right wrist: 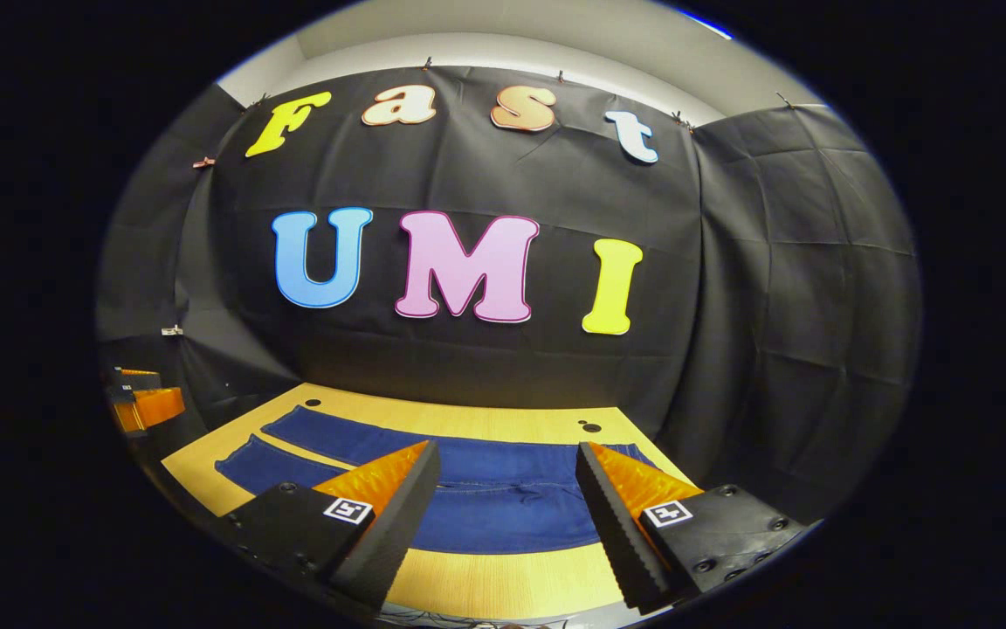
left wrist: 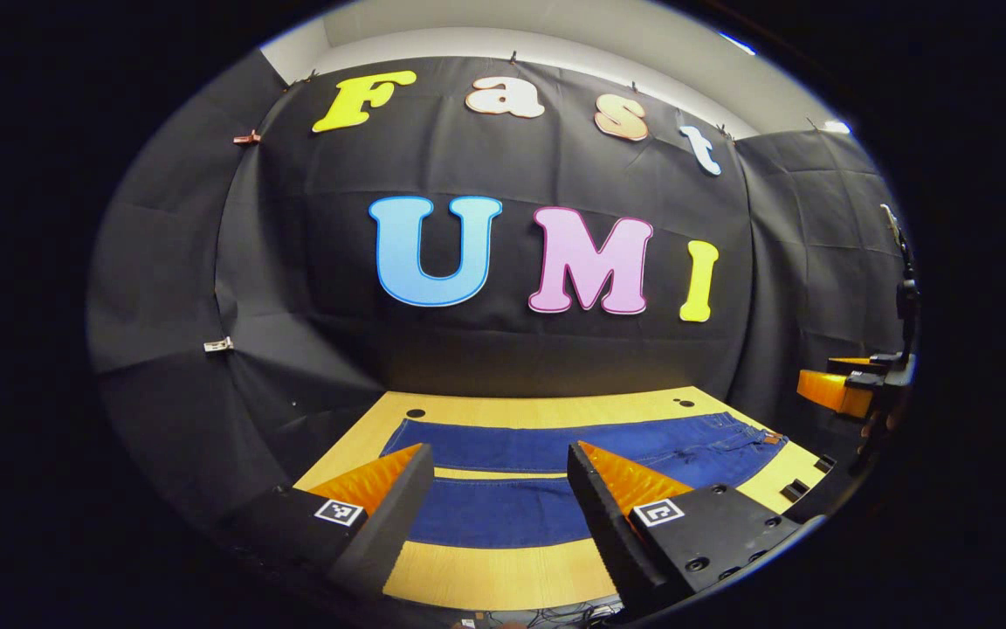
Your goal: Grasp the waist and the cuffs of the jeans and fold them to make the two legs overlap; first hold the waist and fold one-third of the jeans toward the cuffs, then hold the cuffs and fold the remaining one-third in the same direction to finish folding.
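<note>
Dark blue jeans [left wrist: 503, 511] lie spread flat on the wooden table [left wrist: 485, 572], both legs apart with a strip of wood between them. In the left gripper view the legs run toward the left and the waist [left wrist: 734, 437] sits at the right. My left gripper [left wrist: 499, 459] hovers open above the near leg, holding nothing. In the right gripper view the jeans [right wrist: 503, 507] show their waist end under my right gripper [right wrist: 507, 454], which is open and empty above the cloth. The legs stretch off to the left [right wrist: 263, 463].
The right gripper [left wrist: 852, 389] shows at the right edge of the left gripper view, and the left gripper [right wrist: 141, 402] at the left edge of the right gripper view. Two small holes [left wrist: 416, 412] [left wrist: 685, 402] mark the table's far edge. Black cloth walls close in behind.
</note>
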